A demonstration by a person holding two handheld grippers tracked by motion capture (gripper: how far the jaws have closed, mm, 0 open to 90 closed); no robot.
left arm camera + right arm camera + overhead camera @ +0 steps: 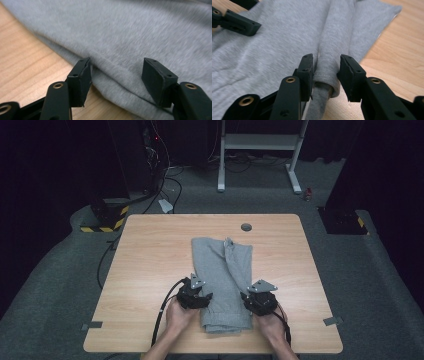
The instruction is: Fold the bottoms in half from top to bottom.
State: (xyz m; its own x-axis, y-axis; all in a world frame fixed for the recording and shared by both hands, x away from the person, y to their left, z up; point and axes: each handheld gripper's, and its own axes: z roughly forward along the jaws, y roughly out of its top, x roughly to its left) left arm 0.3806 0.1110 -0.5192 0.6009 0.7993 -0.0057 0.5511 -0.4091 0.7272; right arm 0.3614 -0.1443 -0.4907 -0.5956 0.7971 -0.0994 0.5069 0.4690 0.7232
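With the grey garment [221, 282] laid mid-table [150, 265], its folded sleeve edge [327, 62] is straddled, seemingly unpinched, by the half-open right gripper [325, 75], while the wide-open left gripper [116, 75] should be closed squarely onto the hem.

Light wooden table [150, 270], folded grey garment [220, 270] lying flat near its front edge

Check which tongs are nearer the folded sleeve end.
Right. The right tongs straddle the sleeve end, jaws on either side. The left tongs sit at the garment's opposite edge, jaws open.
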